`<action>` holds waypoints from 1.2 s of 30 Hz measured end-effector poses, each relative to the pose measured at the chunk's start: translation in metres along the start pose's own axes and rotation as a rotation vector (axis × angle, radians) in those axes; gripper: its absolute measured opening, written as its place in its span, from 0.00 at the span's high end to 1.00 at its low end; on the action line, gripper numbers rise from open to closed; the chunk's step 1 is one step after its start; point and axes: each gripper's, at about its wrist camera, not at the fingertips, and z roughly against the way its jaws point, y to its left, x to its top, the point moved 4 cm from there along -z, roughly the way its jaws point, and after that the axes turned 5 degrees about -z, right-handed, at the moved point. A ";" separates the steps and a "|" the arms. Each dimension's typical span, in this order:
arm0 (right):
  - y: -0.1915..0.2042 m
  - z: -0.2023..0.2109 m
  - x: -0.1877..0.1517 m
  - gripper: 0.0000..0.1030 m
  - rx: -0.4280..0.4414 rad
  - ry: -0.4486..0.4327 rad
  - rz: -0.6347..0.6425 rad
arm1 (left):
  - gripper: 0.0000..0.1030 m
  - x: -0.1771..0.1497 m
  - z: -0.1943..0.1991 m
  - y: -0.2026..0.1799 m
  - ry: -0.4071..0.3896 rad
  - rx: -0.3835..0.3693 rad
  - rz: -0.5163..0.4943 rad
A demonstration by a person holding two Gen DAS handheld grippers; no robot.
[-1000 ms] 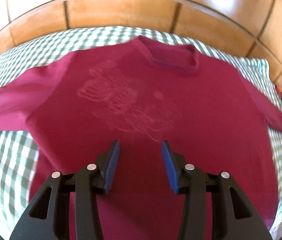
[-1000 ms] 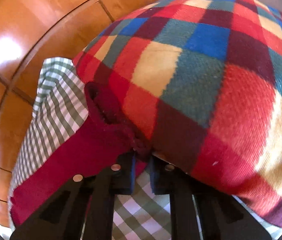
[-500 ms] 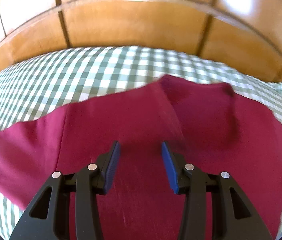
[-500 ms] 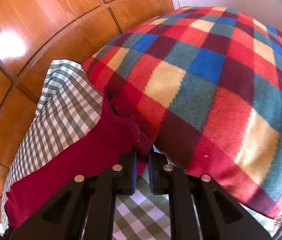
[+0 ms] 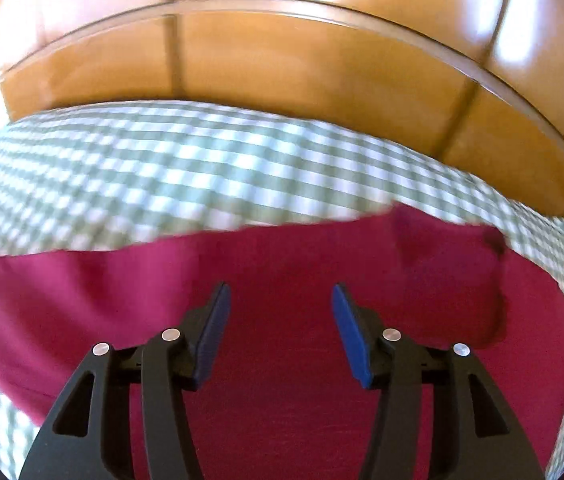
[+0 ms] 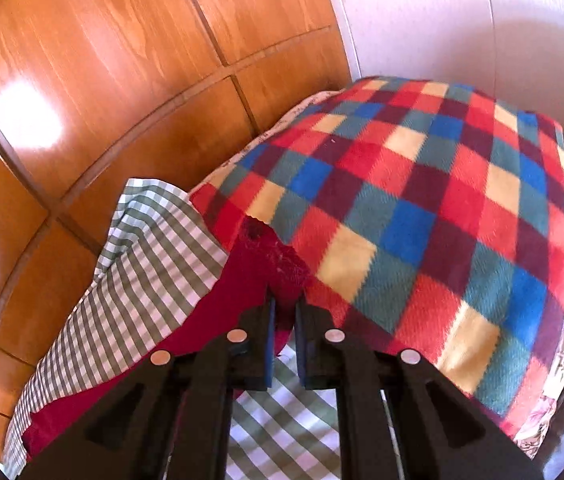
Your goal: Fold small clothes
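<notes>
The left gripper (image 5: 278,320) is over the red shirt (image 5: 282,400), jaws opening w/ nothing between them. The shirt's top edge lies just ahead, then bare checked sheet (image 5: 162,176), then the wood wall (image 5: 282,60). The right gripper (image 6: 283,312) is pressed together, pinching the shirt's edge (image 6: 278,268), lifted off the sheet, touching the plaid blanket (image 6: 421,220) to its right.

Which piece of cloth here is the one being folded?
Look at the bed below the wood panels, covered by a green-checked sheet. The plain dark-red shirt lies spread on it; it is the only unpatterned cloth, unlike the multicoloured checked blanket beside it.
</notes>
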 end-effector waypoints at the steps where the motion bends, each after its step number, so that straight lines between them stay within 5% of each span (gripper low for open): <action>1: 0.005 0.001 -0.001 0.93 -0.002 -0.001 0.010 | 0.49 0.001 -0.005 0.011 0.019 0.044 0.010; 4: 0.019 0.008 -0.007 0.93 0.010 0.002 0.038 | 0.45 -0.001 -0.036 0.044 0.130 0.139 -0.011; 8: 0.031 0.022 -0.011 0.93 0.007 -0.019 0.073 | 0.37 0.004 -0.046 0.034 0.074 0.233 -0.174; 11: 0.039 0.034 -0.008 0.93 0.014 -0.041 0.093 | 0.33 0.012 -0.053 0.047 0.081 0.202 -0.077; 14: 0.051 0.046 -0.006 0.93 0.063 -0.044 0.096 | 0.38 0.016 -0.051 0.041 0.068 0.234 -0.092; 19: 0.109 0.063 -0.026 0.93 0.205 -0.003 0.186 | 0.44 0.008 -0.011 0.035 0.019 0.034 0.054; 23: 0.183 0.070 -0.070 0.93 0.356 0.074 0.275 | 0.44 -0.006 0.030 0.015 -0.026 -0.129 0.054; 30: 0.333 0.090 -0.219 0.93 0.644 0.290 0.496 | 0.44 -0.043 0.074 -0.018 -0.003 -0.460 0.052; 36: 0.397 0.098 -0.338 0.91 0.774 0.482 0.654 | 0.44 -0.065 0.088 -0.018 0.010 -0.576 0.064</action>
